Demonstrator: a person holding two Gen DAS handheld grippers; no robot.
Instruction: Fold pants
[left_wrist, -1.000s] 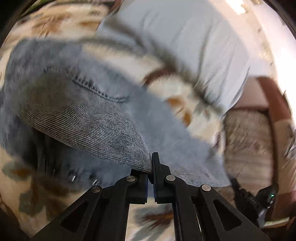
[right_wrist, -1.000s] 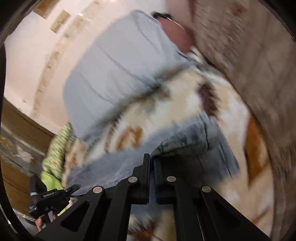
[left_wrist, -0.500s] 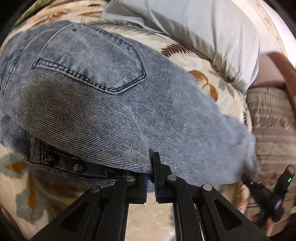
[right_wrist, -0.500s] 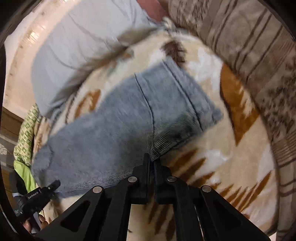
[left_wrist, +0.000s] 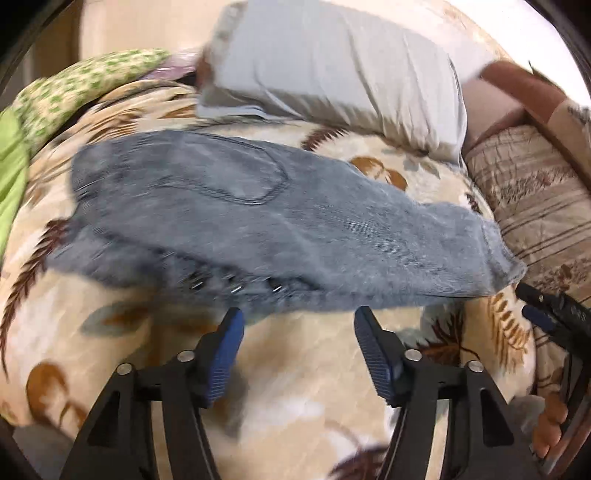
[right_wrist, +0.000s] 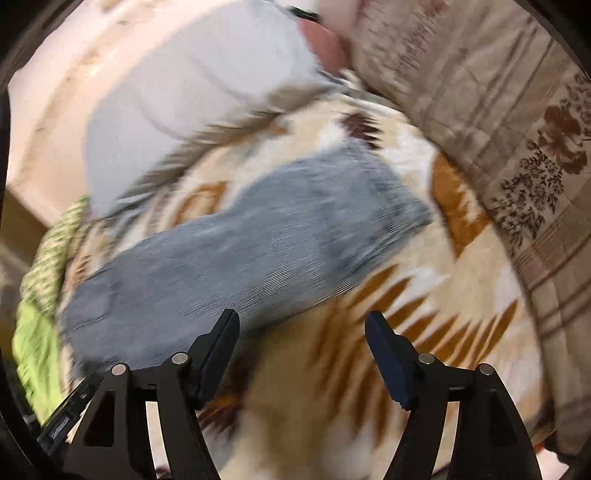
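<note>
Denim, washed grey-blue, fills the middle of the left wrist view: the pants (left_wrist: 258, 229) lie folded in a long bundle across the leaf-patterned blanket (left_wrist: 303, 391), back pocket upward, and a row of metal rivets or buttons along the near edge is smeared by motion blur. The left gripper (left_wrist: 298, 328) has its jaws spread wide with nothing between them; the blue pads (left_wrist: 225, 354) sit just short of the pants' near edge, and whether one tip touches the cloth is hard to tell. Beyond the pants a grey pillow (left_wrist: 343, 62) rests at the blanket's far edge. A green patterned cloth (left_wrist: 74, 85) is cut off at the far left corner, and a striped beige quilt (left_wrist: 532, 199) runs off the right side. At the right edge the right gripper (left_wrist: 546, 314) shows only in part, with fingertips of the hand holding it below.

From the right wrist view everything is heavily blurred. The right gripper (right_wrist: 301, 328) is also wide open and holds nothing. The pants (right_wrist: 251, 247) lie diagonally on the blanket (right_wrist: 388, 369), near the gripper's left finger, contact unclear. The pillow (right_wrist: 192, 85) sits beyond, the quilt (right_wrist: 517, 129) along the right, and the green cloth (right_wrist: 37, 332) is cropped at the left. A dark device in the lower left corner is too cut off to identify.
</note>
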